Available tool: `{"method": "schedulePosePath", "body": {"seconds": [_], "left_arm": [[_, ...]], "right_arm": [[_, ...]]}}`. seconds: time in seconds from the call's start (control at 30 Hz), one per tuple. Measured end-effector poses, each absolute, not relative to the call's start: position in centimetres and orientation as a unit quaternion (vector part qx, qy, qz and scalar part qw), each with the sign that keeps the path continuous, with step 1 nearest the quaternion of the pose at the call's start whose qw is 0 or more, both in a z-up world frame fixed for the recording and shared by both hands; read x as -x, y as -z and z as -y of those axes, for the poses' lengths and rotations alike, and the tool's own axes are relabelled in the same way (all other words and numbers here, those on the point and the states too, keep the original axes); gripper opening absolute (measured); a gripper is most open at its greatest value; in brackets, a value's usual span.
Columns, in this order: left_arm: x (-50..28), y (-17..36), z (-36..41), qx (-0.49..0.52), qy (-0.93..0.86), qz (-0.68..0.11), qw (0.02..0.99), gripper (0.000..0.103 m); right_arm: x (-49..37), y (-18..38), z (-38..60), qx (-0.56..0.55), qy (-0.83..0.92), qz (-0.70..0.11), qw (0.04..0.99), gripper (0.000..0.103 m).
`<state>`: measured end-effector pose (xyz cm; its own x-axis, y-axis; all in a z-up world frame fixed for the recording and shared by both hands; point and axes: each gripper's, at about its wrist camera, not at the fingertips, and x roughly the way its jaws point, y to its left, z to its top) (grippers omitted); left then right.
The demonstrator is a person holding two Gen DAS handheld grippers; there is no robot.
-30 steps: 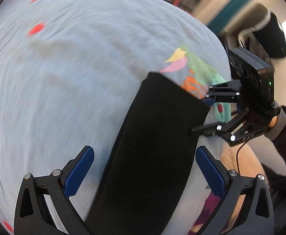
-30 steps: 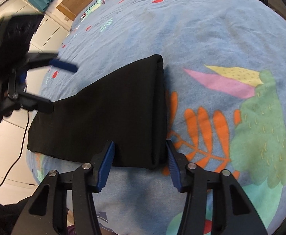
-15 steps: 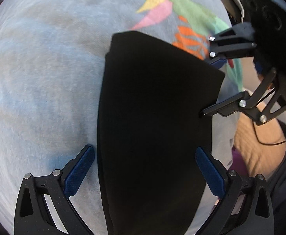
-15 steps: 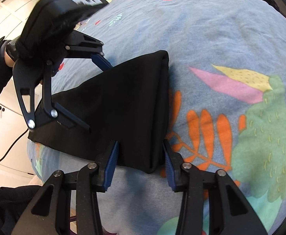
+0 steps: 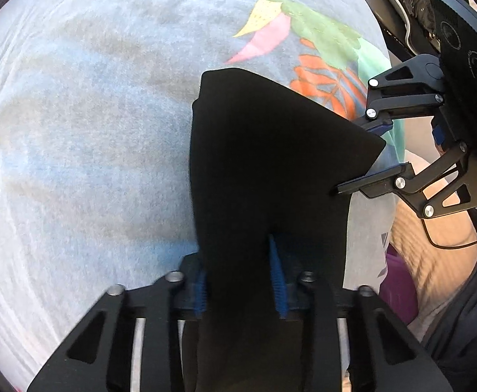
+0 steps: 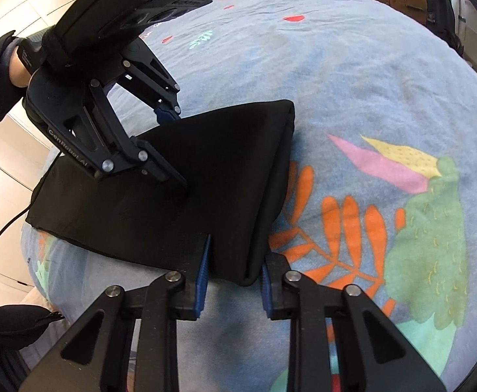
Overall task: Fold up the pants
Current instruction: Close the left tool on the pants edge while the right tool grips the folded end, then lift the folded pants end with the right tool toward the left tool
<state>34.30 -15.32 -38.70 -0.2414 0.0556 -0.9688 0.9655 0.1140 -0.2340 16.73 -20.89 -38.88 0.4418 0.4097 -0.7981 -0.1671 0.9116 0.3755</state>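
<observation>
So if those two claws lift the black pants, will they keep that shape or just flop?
Probably flop: the black pants are soft, bending over a rounded fold and dimpling between the left gripper pads. They look light, and the right gripper holds only one corner.

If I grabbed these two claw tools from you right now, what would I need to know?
Left gripper: shut on the black pants, pinching a raised fold along one long edge.
Right gripper: shut on the black pants at the corner of the already folded end.
The pants lie on the blue patterned bedspread, folded into a long strip, with the gripped part lifted off the bed.
Done: lengthwise fold, both grips taken.
Left: probably carry the gripped end over to the far end, lay it flat, release.
</observation>
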Motion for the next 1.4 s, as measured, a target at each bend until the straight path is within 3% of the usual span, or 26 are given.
{"method": "schedulePosePath", "body": {"seconds": [0.23, 0.57, 1.17, 1.4], "left_arm": [[-32.3, 38.2, 15.8, -0.451, 0.506, -0.582, 0.449, 0.014], [-29.4, 36.8, 14.4, -0.460, 0.503, -0.567, 0.464, 0.014], [-26.5, 27.2, 5.0, -0.415, 0.542, -0.504, 0.528, 0.015], [-25.7, 27.4, 5.7, -0.425, 0.539, -0.490, 0.537, 0.018]], "right_arm": [[-16.6, 38.4, 18.5, -0.098, -0.149, -0.504, 0.845, 0.000], [-15.9, 36.5, 18.0, -0.112, -0.131, -0.479, 0.861, 0.000], [-13.4, 26.6, 12.0, -0.101, -0.172, -0.398, 0.896, 0.000], [-12.6, 27.1, 12.6, -0.117, -0.148, -0.397, 0.898, 0.000]]}}
